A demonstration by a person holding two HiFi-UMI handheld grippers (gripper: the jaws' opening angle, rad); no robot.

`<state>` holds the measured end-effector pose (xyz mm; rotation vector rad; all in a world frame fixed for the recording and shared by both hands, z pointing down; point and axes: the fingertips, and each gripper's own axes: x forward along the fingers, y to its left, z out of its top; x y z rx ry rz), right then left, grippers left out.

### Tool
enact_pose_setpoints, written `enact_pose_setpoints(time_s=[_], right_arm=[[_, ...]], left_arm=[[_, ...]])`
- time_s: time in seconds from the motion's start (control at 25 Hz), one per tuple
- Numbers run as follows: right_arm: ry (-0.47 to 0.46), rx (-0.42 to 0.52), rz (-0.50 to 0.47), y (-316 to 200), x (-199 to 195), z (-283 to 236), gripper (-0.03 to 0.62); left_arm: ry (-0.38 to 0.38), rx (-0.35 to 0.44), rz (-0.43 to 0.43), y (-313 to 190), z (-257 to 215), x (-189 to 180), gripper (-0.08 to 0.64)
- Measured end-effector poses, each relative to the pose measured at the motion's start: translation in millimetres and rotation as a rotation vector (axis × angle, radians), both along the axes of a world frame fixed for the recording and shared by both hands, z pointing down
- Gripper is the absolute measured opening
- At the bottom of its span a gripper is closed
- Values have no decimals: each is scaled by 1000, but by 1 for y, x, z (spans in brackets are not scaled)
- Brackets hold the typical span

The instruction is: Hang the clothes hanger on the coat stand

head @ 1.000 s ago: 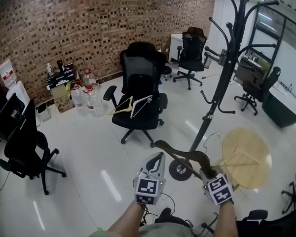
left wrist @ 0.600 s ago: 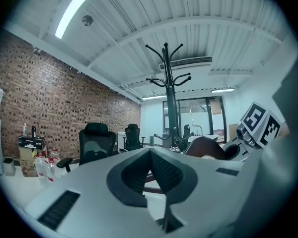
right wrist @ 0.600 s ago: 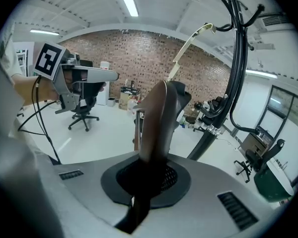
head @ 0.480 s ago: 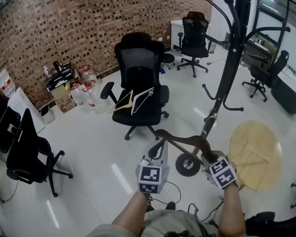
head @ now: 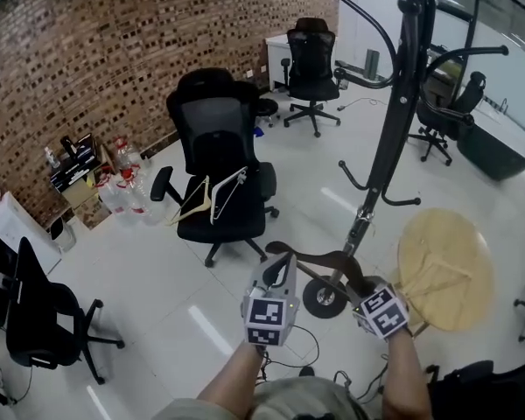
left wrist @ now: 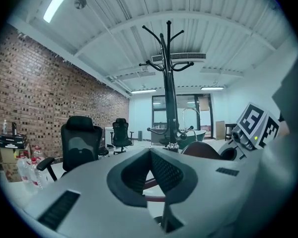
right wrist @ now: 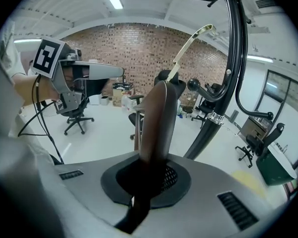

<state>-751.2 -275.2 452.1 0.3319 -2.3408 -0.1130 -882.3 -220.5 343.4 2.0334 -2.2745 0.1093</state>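
My right gripper (head: 365, 289) is shut on one end of a dark brown wooden hanger (head: 319, 261). In the right gripper view that hanger (right wrist: 156, 123) rises straight from the jaws, its metal hook (right wrist: 188, 46) pointing up beside the black coat stand (right wrist: 236, 58). The stand (head: 394, 129) rises just beyond the hanger, its round base (head: 324, 297) on the floor between my two grippers. My left gripper (head: 280, 276) is shut and holds nothing, just left of the hanger. In the left gripper view the stand (left wrist: 170, 83) is straight ahead, with the hanger (left wrist: 201, 150) to the right.
A black office chair (head: 214, 147) with a pale wooden hanger (head: 192, 204) and a white one (head: 227, 191) on its seat stands to the left. A round wooden table (head: 446, 265) is right of the stand. Water bottles (head: 122, 191) line the brick wall. Cables (head: 302, 353) lie near my feet.
The view has swung and the coat stand now looms nearer and higher. Both grippers stay low in front, the right still holding the hanger close to the stand's pole.
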Motion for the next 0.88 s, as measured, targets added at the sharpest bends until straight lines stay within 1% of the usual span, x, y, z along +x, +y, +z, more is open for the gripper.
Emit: enact_pose_setpoints(time_s=[0.28,0.44,0.72,0.88], right_arm=[[14,-31,32,-25,-20,6,5],[-1,-37,42,-35,-36,12,5],[12,-67,60,-53,-27,35,4],[14,-86,72,-66,-25,39,3]], left_arm=[[-5,-6,51,-34,-6,-18,15],[-18,-11,66,-45,-2,-28,15],[-30,-30,77,-61,5,-22,15],[-22,-43,78,-74,5,-20,15]])
